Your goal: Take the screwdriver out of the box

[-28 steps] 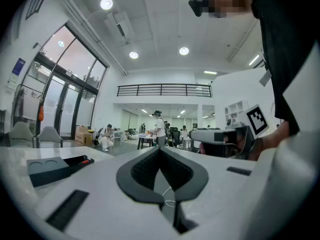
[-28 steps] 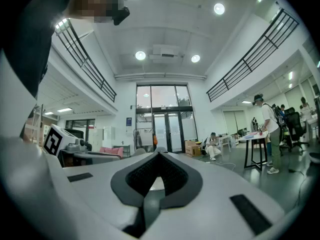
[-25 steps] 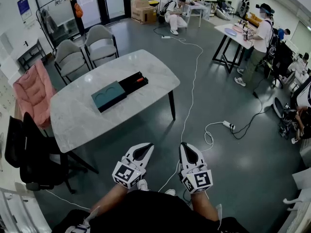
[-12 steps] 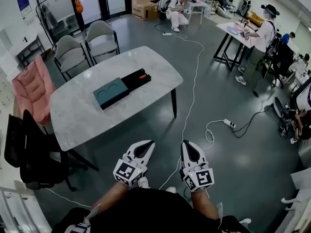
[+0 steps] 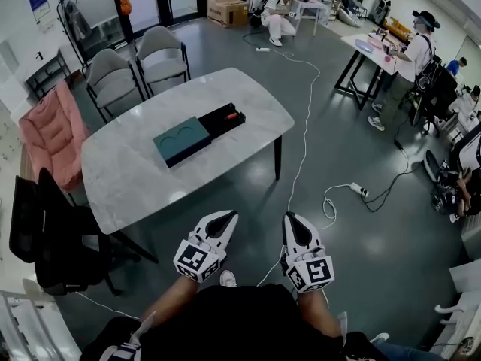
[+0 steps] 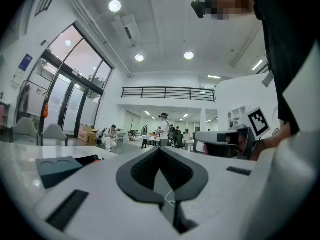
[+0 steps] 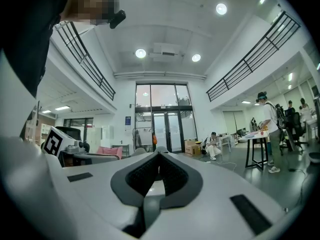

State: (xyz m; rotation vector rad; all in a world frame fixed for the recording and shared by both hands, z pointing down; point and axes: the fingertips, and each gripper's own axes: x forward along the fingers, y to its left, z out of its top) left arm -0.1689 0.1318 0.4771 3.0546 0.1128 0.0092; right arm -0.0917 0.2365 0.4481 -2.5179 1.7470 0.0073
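Observation:
A box with a teal sliding lid (image 5: 180,141) lies on the white marble table (image 5: 128,179), well ahead of me. Its black tray (image 5: 219,120) is pulled out to the right, and the screwdriver's red handle (image 5: 232,114) shows inside it. My left gripper (image 5: 227,216) and right gripper (image 5: 289,218) are side by side over the grey floor, short of the table's near edge, both shut and empty. In the left gripper view the teal box (image 6: 56,167) sits low on the left beyond the closed left gripper (image 6: 159,149). The right gripper (image 7: 158,154) looks along the tabletop toward the glass doors.
Two grey chairs (image 5: 160,53) stand behind the table, a pink one (image 5: 51,130) to its left and a black one (image 5: 37,232) at its near left. White cables (image 5: 302,149) and a power strip (image 5: 359,190) lie on the floor to the right. People work at a far table (image 5: 370,50).
Both grippers have advanced together toward the table, which now sits lower and nearer in the head view. The jaws stayed shut and the box is unmoved.

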